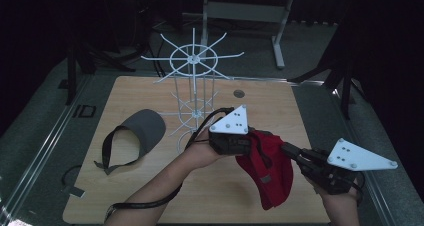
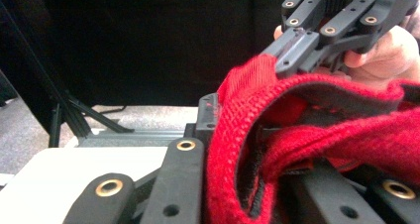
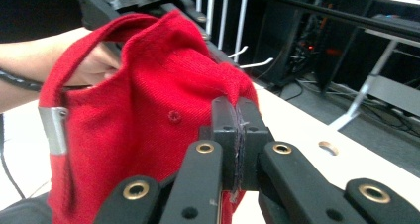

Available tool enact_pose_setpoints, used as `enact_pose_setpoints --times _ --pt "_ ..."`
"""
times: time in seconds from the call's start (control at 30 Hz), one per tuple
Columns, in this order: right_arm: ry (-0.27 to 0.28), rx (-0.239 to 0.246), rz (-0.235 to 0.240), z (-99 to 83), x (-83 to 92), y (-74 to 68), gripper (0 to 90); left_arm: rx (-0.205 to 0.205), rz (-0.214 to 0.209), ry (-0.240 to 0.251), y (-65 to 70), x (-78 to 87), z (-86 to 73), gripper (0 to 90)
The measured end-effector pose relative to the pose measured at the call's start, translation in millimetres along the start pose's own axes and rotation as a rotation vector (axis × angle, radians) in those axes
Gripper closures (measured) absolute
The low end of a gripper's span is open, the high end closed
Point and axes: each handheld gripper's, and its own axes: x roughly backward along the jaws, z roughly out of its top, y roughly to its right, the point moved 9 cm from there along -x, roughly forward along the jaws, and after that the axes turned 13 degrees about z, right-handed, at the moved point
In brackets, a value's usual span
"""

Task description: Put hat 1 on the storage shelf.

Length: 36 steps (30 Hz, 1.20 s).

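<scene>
Black tongs (image 1: 287,148) with brass screws, white plates.

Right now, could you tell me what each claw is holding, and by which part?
Both hold the red cap. The right claw is pinched shut on a fold of its crown fabric; the left claw has the opposite edge between its jaws.

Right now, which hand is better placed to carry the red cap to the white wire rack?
Probably the right: the right gripper is pinched shut on the red cap. The left gripper sits nearer the rack, but its grip is unclear.
</scene>
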Motion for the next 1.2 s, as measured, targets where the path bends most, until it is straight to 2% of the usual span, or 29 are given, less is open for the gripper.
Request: enact_pose_setpoints --times 0.03,0.1,0.13,0.17,0.2,0.23,0.27,0.37,0.53,0.7,0.87,0.93,1.03,1.2 --pt "0.005 -0.005 -0.013 0.3 1.8 1.9 89.3 0.003 0.003 -0.001 -1.6 1.5 -0.4 72.7" --pt "0.021 -0.008 -0.011 2.0 5.0 3.5 89.3 0.009 0.002 -0.002 -2.1 2.7 -0.8 67.3" --pt "0.026 -0.007 -0.025 2.9 6.8 4.9 89.3 0.004 0.019 -0.014 -3.2 3.9 -2.2 63.6" --pt "0.031 -0.003 -0.032 4.2 8.1 5.8 89.2 0.004 0.019 -0.014 -3.2 3.9 -2.2 61.5" --pt "0.031 -0.003 -0.032 4.2 8.1 5.8 89.2 -0.002 0.033 -0.020 -3.8 4.3 -2.8 61.5" --pt "0.035 -0.001 -0.036 5.2 9.6 6.5 89.2 -0.012 0.064 -0.028 -6.1 5.3 -3.4 60.2" --pt "0.040 -0.001 -0.050 6.7 12.2 8.4 89.2 -0.010 0.075 -0.029 -7.1 5.8 -3.7 56.7" --pt "0.048 -0.007 -0.061 8.4 15.2 10.7 89.2 0.003 0.100 -0.030 -11.2 7.9 -4.9 51.4" --pt "0.056 -0.015 -0.082 9.4 20.4 15.0 89.2 0.061 0.160 -0.028 -21.8 16.3 -8.7 44.2" --pt "0.080 -0.032 -0.100 11.3 28.8 21.1 89.2 0.106 0.233 -0.019 -30.2 31.3 -15.6 44.0" --pt "0.081 -0.026 -0.125 17.0 30.9 25.0 89.2 0.116 0.299 -0.041 -30.5 44.2 -28.7 44.2" --pt "0.084 -0.024 -0.136 20.3 31.8 28.2 89.3 0.108 0.335 -0.051 -30.2 48.9 -35.1 44.3" --pt "0.095 -0.026 -0.157 26.6 34.8 34.3 89.2 0.121 0.363 -0.051 -28.1 55.6 -43.8 44.5" --pt "0.126 -0.038 -0.179 39.9 37.2 45.5 89.2 0.127 0.375 -0.046 -18.6 62.2 -58.0 44.5"
